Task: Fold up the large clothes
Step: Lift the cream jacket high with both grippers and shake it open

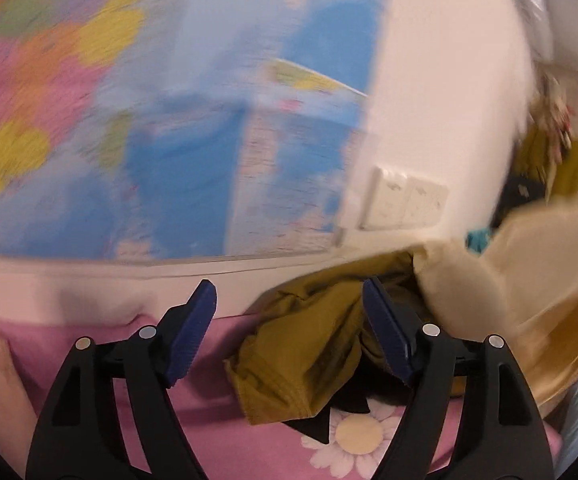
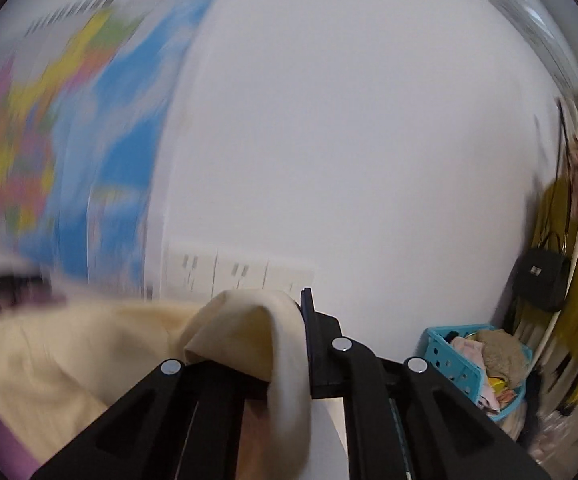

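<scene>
a: where's the cream garment (image 2: 69, 360) relative to the right gripper (image 2: 289, 320)?

b: it's in it. the right gripper's jaws are clamped on a fold of the cream cloth, which humps up over the left finger and drapes down and away to the gripper's left, over the pink floral bedsheet (image 1: 217, 420).

a: and the left gripper (image 1: 289, 320)?

b: jaws spread wide, nothing between them. it hangs above the bedsheet, pointing at the wall with the map poster (image 1: 129, 120). the olive garment (image 1: 301, 352) lies crumpled right behind the gap between its fingers, but that one isn't the piece in hand, i think.

a: so which way does the left have to go?

b: in the left wrist view the cream garment sits to the right of that gripper, beyond its right finger, running out toward the frame edge. so the free corner or edge is off to its right, toward the other hand. i judge the cloth's long run goes roughly sideways between the two grippers.

a: anything unclear?

b: both views are smeared, so i can't tell which part of the garment is pinched. the blue laundry basket (image 2: 465, 360) stands well right of the right gripper, by the wall.
</scene>
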The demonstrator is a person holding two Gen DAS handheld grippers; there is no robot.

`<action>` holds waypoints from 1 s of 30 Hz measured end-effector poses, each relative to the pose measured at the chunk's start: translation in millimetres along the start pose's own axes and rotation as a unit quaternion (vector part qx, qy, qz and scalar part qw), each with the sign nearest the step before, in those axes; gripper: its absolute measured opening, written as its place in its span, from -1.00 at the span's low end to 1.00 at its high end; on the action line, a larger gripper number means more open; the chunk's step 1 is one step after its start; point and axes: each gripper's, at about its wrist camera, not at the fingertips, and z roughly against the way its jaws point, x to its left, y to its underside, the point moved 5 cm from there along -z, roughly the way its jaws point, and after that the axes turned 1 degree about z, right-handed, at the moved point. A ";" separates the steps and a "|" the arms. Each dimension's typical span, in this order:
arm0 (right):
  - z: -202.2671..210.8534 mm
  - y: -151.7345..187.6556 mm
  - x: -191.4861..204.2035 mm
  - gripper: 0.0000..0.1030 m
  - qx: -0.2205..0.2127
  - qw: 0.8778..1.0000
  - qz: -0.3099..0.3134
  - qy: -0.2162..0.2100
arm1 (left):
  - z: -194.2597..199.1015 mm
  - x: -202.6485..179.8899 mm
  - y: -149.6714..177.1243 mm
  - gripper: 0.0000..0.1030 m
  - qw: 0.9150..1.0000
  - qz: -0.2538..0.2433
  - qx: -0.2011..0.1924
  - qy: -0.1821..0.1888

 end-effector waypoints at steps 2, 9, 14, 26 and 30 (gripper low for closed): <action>4.2 -17.1 -16.4 -0.88 -0.012 1.000 -0.018 0.000 | -8.8 -32.2 8.3 0.47 0.998 -0.052 0.007 0.021; 14.2 -46.4 -53.7 -0.88 -0.023 0.998 -0.053 -0.008 | -35.4 -186.7 59.0 0.68 0.952 -0.272 -0.005 0.140; 16.1 -52.7 -61.7 -0.88 -0.023 0.998 -0.055 -0.005 | -52.1 -256.4 59.2 0.82 0.933 -0.313 -0.066 0.168; 76.2 -107.2 -123.3 -0.89 -0.070 0.993 -0.085 0.036 | -40.8 -272.1 -68.8 -0.87 0.957 -0.183 -0.083 0.208; 134.5 -157.6 -132.0 -0.89 -0.127 0.988 -0.087 0.025 | 5.9 -258.8 -126.7 -0.88 0.961 -0.121 -0.107 0.224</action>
